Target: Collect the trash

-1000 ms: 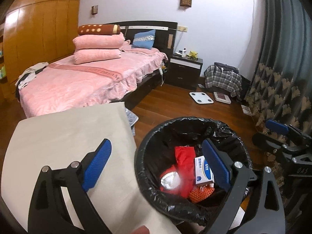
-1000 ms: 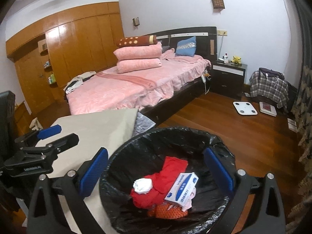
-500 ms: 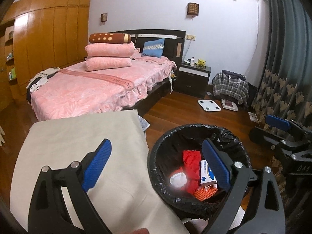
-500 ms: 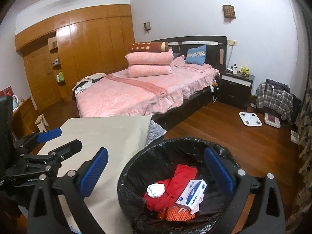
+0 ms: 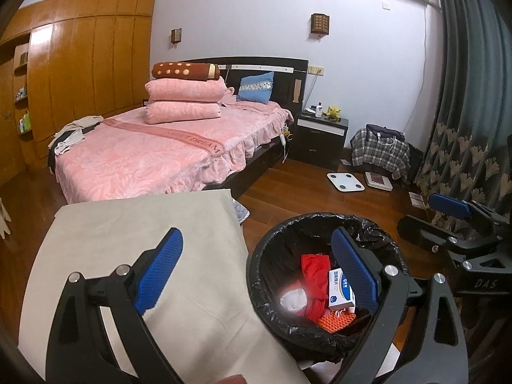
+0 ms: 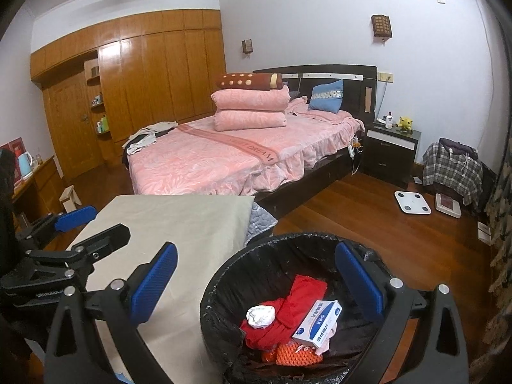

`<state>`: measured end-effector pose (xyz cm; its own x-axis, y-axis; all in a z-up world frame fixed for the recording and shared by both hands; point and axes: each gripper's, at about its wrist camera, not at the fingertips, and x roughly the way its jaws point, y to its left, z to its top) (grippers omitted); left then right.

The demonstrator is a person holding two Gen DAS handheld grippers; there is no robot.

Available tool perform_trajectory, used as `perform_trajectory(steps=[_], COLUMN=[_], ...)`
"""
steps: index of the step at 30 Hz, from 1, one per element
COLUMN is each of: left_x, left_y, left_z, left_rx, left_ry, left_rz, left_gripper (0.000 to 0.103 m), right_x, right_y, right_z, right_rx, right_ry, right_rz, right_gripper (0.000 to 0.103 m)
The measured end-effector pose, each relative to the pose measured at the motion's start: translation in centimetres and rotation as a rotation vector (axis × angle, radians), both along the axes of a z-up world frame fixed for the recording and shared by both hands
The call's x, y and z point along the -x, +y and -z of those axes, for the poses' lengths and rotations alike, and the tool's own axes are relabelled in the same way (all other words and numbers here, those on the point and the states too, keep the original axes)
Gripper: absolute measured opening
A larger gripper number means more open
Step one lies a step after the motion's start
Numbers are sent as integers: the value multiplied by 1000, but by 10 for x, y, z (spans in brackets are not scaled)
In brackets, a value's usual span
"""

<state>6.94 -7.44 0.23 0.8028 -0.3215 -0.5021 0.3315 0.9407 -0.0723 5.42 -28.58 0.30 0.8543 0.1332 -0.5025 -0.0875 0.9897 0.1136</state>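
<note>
A bin lined with a black bag (image 5: 320,219) (image 6: 288,240) stands on the wood floor beside a table under a beige cloth (image 5: 128,240) (image 6: 179,224). In it lie a red cloth (image 5: 315,272) (image 6: 304,291), a white and blue box (image 5: 340,291) (image 6: 316,320), a crumpled white paper (image 5: 292,299) (image 6: 260,315) and an orange mesh piece (image 5: 336,320) (image 6: 294,353). My left gripper (image 5: 256,272) hangs open and empty, straddling the table edge and the bin. My right gripper (image 6: 256,284) is open and empty above the bin's near rim.
A pink bed (image 5: 144,156) fills the left and middle of the room, with a dark nightstand (image 5: 321,137) beside it. A white scale (image 5: 345,181) lies on the floor. A patterned curtain (image 5: 464,112) hangs at the right, and a wooden wardrobe (image 6: 144,80) lines the far left wall.
Both grippers have lifted and drawn back from the bin, so it looks smaller and lower in both views. Both stay open; the trash in the bin has not moved.
</note>
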Motion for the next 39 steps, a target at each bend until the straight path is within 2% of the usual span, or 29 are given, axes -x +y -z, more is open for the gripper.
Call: perform_trajectory(steps=[39], left_x=[1], left_y=[1], left_z=[0], left_rx=[-8], left_ry=[0], left_rz=[-7], left_gripper=[91], right_x=[-4], right_y=[3], right_z=[-3], right_rx=[2], right_ry=[-4], right_rz=[-5], right_gripper=[97])
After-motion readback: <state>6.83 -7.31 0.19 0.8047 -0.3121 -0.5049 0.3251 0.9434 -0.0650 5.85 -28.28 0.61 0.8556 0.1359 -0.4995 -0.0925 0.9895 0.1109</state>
